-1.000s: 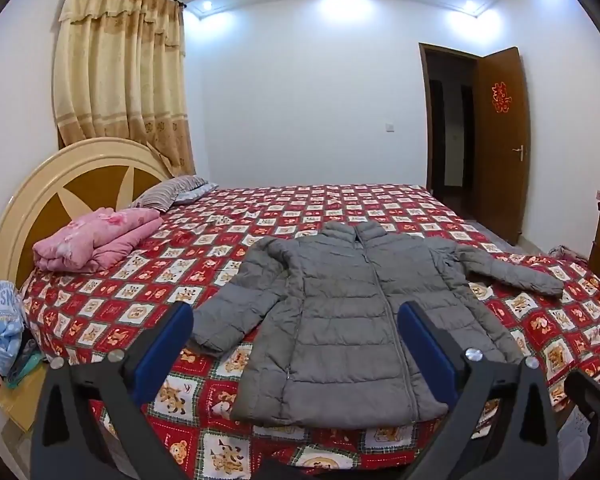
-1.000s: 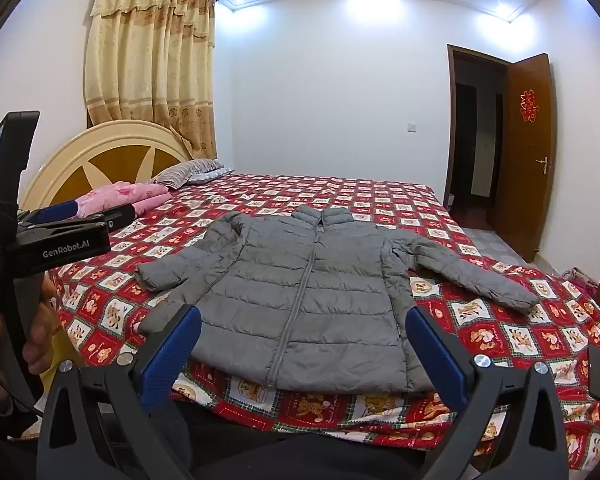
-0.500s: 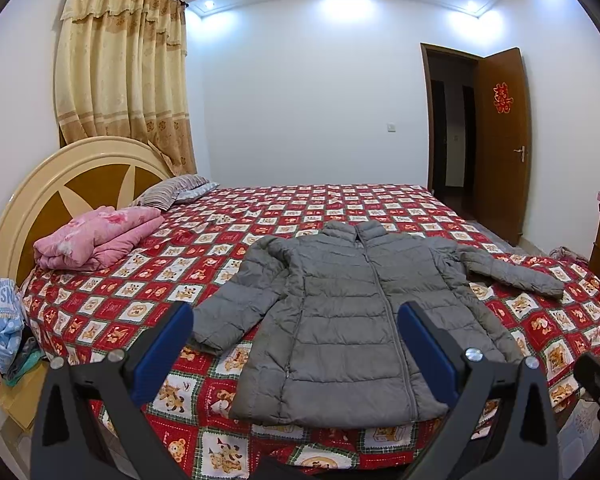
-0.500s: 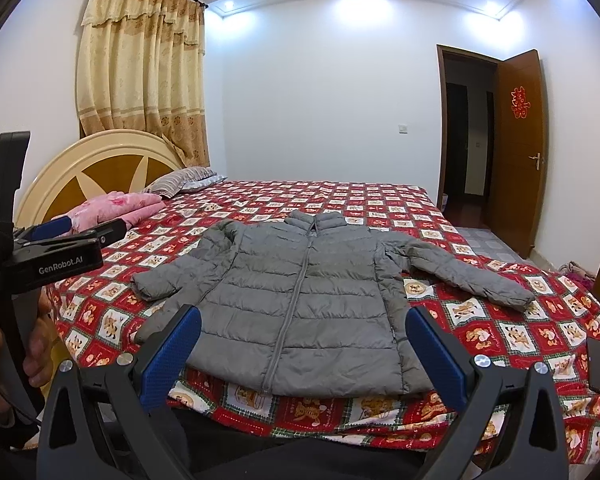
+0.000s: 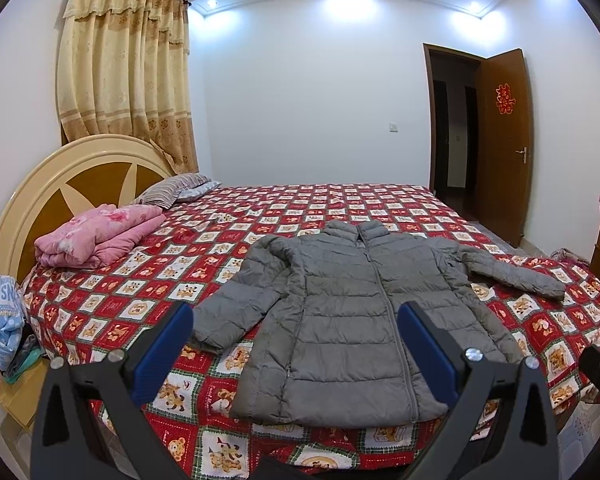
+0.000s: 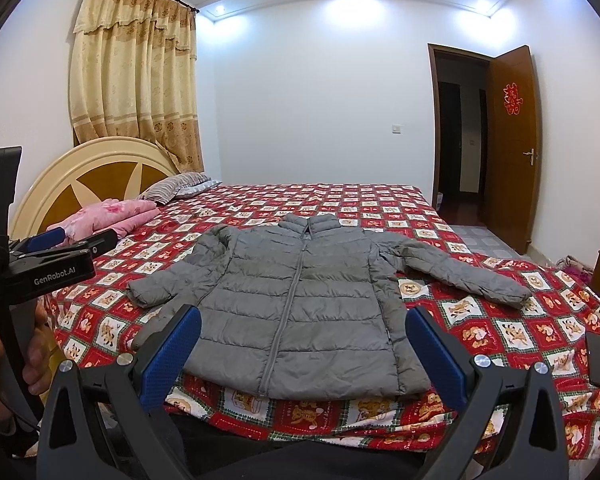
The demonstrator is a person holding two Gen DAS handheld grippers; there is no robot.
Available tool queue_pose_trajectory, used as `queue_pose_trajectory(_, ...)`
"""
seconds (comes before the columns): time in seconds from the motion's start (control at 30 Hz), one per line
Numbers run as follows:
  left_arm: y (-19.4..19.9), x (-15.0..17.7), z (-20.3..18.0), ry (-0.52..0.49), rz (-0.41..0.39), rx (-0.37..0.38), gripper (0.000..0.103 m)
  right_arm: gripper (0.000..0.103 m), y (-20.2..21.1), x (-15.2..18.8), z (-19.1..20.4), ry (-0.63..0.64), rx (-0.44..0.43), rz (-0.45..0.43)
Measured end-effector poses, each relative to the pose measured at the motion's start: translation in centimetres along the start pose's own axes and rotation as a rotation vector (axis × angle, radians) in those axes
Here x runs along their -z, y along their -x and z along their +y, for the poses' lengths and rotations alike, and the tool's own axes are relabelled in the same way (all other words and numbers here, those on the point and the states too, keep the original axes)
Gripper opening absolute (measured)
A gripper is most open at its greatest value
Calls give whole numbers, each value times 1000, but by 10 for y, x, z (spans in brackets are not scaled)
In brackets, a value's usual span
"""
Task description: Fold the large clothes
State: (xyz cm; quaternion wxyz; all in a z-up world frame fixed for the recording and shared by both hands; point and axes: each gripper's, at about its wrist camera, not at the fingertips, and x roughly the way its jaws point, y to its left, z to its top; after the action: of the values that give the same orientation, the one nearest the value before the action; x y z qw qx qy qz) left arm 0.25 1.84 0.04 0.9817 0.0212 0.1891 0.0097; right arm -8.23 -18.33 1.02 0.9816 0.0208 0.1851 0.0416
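Lying flat and face up on the bed (image 5: 340, 208), the grey puffer jacket (image 5: 352, 320) is zipped shut, hem at the near edge of the mattress, collar pointing to the far wall. Both sleeves are spread: one angled out and down on the headboard side of the jacket, the other stretched out on the door side. No fold made yet.

Left tongs (image 5: 296, 344): wide apart, blue pads empty, hovering short of the jacket hem, no contact. Right tongs (image 6: 304, 348): likewise wide apart, empty, short of the hem. In the right wrist view the left tool shows beyond the jacket's headboard-side sleeve, held by a hand (image 6: 4, 364).

Red patchwork bedspread (image 6: 500, 328) under the jacket, covering the whole bed. A dark phone (image 6: 598, 360) lies on the bedspread past the jacket's door-side sleeve, near the edge. Beyond the other sleeve, a folded pink blanket (image 5: 100, 236) sits against the round headboard (image 5: 60, 176), with a striped pillow (image 5: 176, 192) farther back. Yellow curtain (image 5: 128, 80) above the headboard. Past the jacket's collar, a brown door (image 5: 504, 140) stands open.
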Motion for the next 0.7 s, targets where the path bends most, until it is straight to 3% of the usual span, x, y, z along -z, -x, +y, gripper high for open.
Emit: queue_pose_trajectory(0.7,0,3,2,7,-3,-3,103,102,-2,3,-2,-8,1,6)
